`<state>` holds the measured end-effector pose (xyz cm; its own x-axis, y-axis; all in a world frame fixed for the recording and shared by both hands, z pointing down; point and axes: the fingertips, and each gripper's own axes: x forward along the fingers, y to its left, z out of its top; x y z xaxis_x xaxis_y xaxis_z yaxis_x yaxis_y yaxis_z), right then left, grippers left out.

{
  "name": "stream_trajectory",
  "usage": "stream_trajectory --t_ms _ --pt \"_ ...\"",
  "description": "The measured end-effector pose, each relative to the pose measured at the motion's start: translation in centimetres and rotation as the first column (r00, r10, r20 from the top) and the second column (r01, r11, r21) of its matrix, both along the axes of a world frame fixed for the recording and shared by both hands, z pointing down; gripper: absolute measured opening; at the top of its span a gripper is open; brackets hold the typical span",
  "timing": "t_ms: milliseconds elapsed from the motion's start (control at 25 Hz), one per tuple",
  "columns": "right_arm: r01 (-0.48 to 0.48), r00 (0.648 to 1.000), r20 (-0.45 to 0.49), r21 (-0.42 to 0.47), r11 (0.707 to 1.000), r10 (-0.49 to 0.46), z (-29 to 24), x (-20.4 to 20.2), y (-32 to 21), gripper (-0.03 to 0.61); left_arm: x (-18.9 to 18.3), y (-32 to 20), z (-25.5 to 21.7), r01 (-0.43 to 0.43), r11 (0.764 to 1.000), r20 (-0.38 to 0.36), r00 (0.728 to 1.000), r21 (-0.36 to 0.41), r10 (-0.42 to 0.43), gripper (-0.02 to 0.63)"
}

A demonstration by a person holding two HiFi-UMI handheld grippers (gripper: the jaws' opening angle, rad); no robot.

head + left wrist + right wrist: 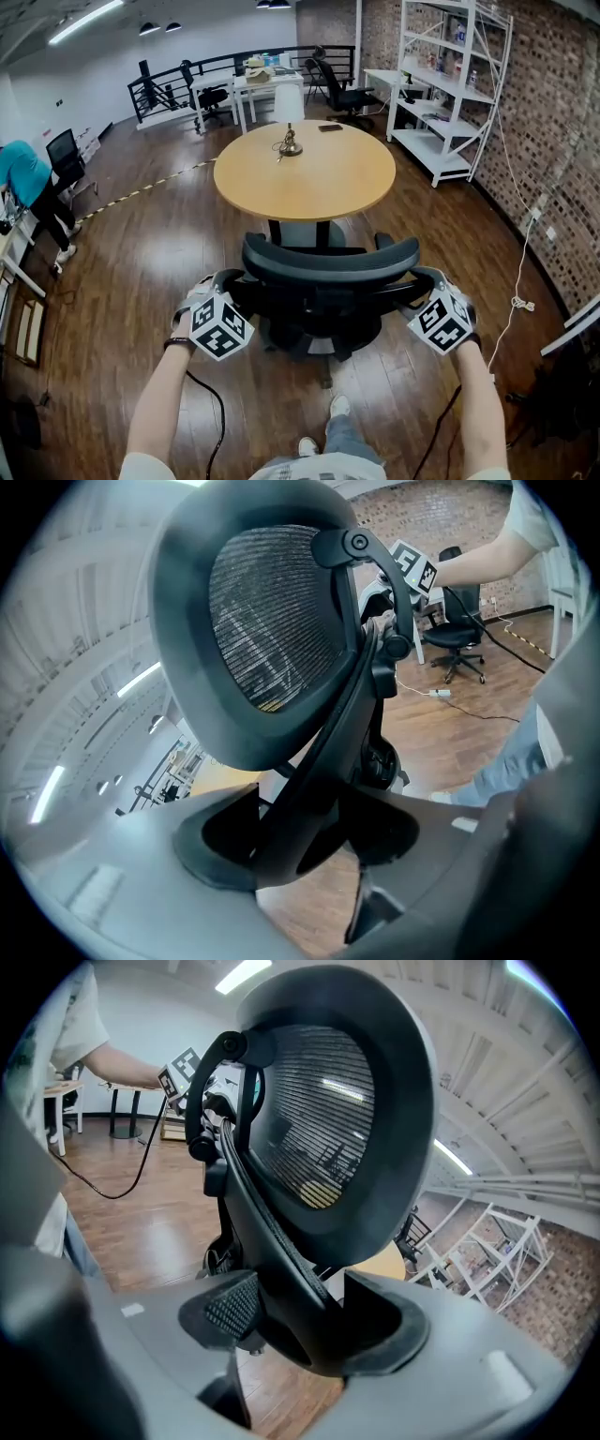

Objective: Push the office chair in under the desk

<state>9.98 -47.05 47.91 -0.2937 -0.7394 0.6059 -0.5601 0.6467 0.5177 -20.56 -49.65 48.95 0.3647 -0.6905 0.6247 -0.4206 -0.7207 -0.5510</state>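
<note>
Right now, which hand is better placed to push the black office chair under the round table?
Neither clearly: left gripper and right gripper each have jaws around opposite edges of the black mesh chair backrest, level with each other. Use both.

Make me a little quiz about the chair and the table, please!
1. Pick one: what stands on the table? A) a lamp B) a teddy C) a cake
2. True or false: the left gripper and the right gripper each have the edge of the chair back between their jaws.
3. Fill in: the table is ____ in shape.
Key: 1 A; 2 true; 3 round.
</note>
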Motion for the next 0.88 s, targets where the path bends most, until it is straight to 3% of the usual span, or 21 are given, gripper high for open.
stream_trajectory --t_ms 880 --pt "0.009 1.0 -0.012 0.026 1.0 -0.008 -0.1 2.9 -9.5 0.288 3.0 -8.6 -0.1 0.026 1.0 -0.012 1.0 0.01 -0.026 0.287"
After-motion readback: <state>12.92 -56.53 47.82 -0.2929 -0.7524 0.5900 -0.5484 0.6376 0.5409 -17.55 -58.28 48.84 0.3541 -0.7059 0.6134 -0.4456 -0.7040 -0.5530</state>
